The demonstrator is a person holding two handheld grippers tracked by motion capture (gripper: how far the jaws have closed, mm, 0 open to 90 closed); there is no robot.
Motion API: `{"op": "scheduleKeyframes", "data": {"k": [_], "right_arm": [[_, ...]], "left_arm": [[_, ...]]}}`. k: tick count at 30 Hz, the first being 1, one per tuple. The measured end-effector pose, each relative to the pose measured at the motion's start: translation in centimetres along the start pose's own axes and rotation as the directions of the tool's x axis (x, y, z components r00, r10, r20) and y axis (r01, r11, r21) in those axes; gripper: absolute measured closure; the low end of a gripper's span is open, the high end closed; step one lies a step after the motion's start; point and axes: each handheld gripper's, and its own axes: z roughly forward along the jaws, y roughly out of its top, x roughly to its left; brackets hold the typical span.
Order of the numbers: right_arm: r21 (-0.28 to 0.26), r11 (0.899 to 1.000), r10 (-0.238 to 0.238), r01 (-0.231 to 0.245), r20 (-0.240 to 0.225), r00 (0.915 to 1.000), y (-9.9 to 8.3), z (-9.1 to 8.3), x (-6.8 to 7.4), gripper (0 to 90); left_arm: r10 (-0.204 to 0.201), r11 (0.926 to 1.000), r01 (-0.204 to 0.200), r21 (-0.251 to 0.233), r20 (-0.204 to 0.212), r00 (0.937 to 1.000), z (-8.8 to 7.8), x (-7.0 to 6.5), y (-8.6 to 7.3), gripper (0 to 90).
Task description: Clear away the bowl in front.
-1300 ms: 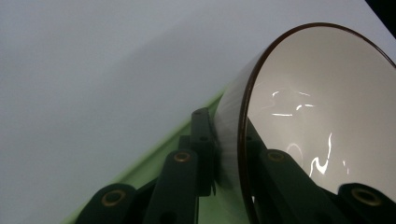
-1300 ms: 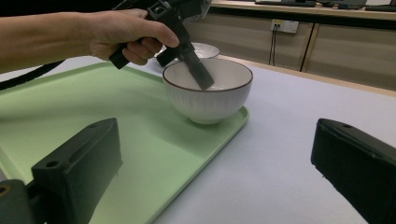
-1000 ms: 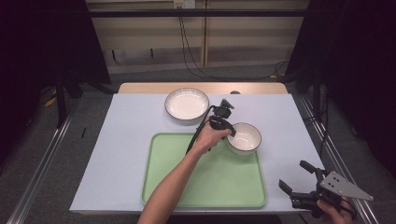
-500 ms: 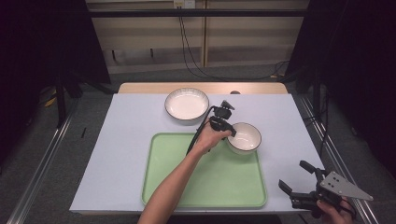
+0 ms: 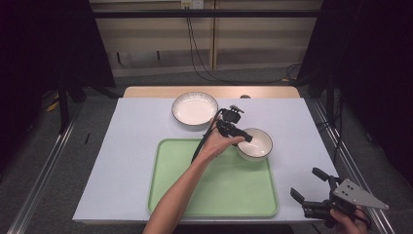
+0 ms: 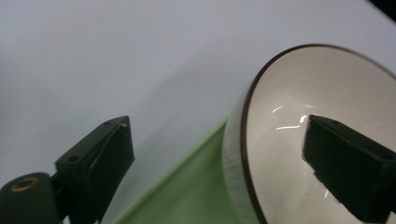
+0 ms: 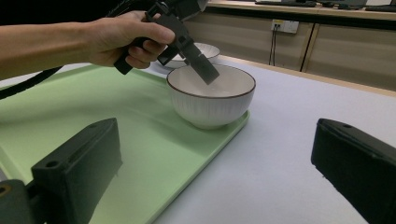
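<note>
White ceramic bowl with a dark brown rim and ribbed outer wall [image 5: 254,144]: stands on the far right corner of the pale green plastic tray [image 5: 214,195], its base on the tray's edge.

Left tongs [image 5: 242,138]: held at the bowl's near-left rim. Jaws have just been opening and now stand wide apart, one inside the bowl, the other outside over the tray; the rim [image 6: 245,135] passes between them and neither pad presses on it. In the right gripper view one black jaw slants down into the bowl [image 7: 211,95] from the hand [image 7: 123,37].

Right tongs [image 5: 308,191]: held off the near right corner of the desk, well apart from the bowl. Jaws spread wide, nothing between them.

Second white ceramic bowl, wider and shallower, dark rim [image 5: 195,108]: stands on the desk beyond the tray's far edge, just left of the left tongs.

Desk [image 5: 126,151]: covered with a pale lilac-grey sheet; a strip of light wood tabletop [image 5: 170,91] shows along the far edge.

Room: grey floor [image 5: 44,161], metal rails along both sides [image 5: 44,185], light wooden cabinet fronts behind [image 5: 156,48], black cables [image 5: 195,53] hanging from a wall socket, dark curtains left and right.
</note>
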Motion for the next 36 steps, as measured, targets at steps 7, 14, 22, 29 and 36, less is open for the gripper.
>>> {"op": "scheduleKeyframes", "data": {"k": [7, 14, 22, 29, 36], "right_arm": [[-0.002, 1.000, 0.004, -0.004, 0.001, 1.0000, 0.0, 0.0, 0.0, 1.4], [-0.002, 1.000, 0.003, -0.003, -0.004, 1.0000, 0.0, 0.0, 0.0, 1.4], [-0.004, 1.000, 0.003, -0.003, 0.004, 1.0000, 0.0, 0.1, 0.0, 1.4], [-0.003, 1.000, 0.002, -0.002, 0.002, 1.0000, 0.0, 0.1, 0.0, 1.4], [-0.002, 1.000, 0.002, -0.002, 0.012, 0.9999, 0.1, 0.1, 0.1, 1.4]], "left_arm": [[0.008, 0.9922, -0.009, -0.124, -0.011, 0.9999, -1.6, -0.4, -0.1, 3.1], [0.076, 0.9815, -0.085, -0.171, -0.060, 0.9953, -3.5, -0.6, -0.9, 3.6], [0.118, 0.9623, -0.150, -0.226, -0.152, 0.9814, -5.9, -0.4, -2.2, 3.1], [0.074, 0.9527, -0.113, -0.282, -0.146, 0.9865, -8.5, -0.3, -3.8, 3.2], [0.067, 0.9485, -0.123, -0.292, -0.195, 0.9786, -10.3, 0.1, -5.6, 3.2]]}}
